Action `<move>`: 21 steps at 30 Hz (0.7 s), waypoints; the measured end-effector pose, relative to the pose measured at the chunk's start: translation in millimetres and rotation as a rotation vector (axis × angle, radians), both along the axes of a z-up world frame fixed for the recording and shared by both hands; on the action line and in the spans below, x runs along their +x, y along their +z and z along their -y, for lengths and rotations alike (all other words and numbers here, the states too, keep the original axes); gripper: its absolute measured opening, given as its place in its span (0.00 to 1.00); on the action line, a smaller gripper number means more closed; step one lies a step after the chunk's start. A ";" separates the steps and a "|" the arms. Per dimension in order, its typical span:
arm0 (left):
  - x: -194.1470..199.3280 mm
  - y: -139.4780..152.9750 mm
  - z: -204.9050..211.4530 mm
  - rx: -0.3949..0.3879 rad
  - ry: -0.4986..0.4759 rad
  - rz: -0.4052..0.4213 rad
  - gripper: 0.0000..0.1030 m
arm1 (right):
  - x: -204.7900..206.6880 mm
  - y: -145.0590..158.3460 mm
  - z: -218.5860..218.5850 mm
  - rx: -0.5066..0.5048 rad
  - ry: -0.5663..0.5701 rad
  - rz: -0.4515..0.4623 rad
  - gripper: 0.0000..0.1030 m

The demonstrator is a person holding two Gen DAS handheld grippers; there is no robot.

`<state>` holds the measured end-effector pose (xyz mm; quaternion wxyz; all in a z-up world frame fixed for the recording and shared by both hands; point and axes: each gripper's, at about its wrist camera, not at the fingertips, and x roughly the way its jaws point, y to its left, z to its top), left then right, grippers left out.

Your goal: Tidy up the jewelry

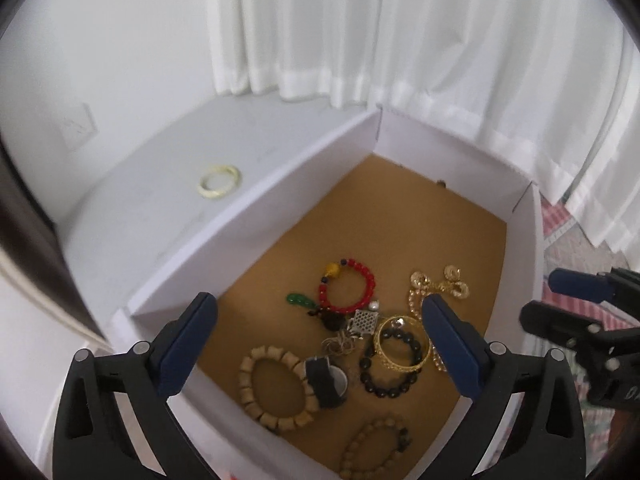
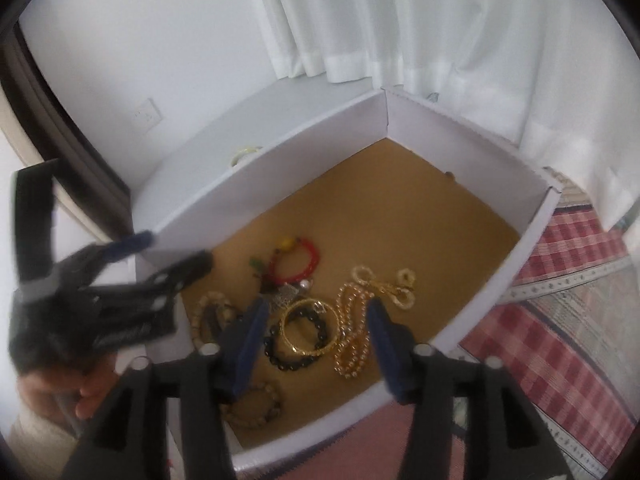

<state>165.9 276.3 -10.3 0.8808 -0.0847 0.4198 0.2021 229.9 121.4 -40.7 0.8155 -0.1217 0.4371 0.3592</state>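
A white box (image 1: 256,184) with a brown floor (image 1: 380,220) holds a heap of jewelry: a red bead bracelet (image 1: 352,286), a gold bangle (image 1: 400,344) over a black bead bracelet (image 1: 384,380), a gold chain (image 1: 440,284), a wooden bead bracelet (image 1: 276,388) and a smaller one (image 1: 372,448). A pale bangle (image 1: 220,180) lies outside the box on the white surface. My left gripper (image 1: 320,344) is open and empty above the near end of the box. My right gripper (image 2: 316,336) is open and empty above the gold bangle (image 2: 310,330).
White curtains (image 1: 360,40) hang behind the box. A red checked cloth (image 2: 560,300) lies to the right of the box. A wall socket (image 2: 148,116) is on the left wall. The left gripper (image 2: 132,276) shows at the box's left wall in the right wrist view.
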 end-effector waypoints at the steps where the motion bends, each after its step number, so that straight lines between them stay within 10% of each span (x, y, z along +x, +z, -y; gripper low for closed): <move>1: -4.5 2.2 2.4 -0.008 0.006 0.003 0.99 | -6.4 0.5 1.1 -0.009 -0.002 0.020 0.64; 21: -77.6 11.8 23.6 -0.004 0.168 -0.078 0.99 | -67.9 11.6 4.2 -0.121 0.004 0.133 0.75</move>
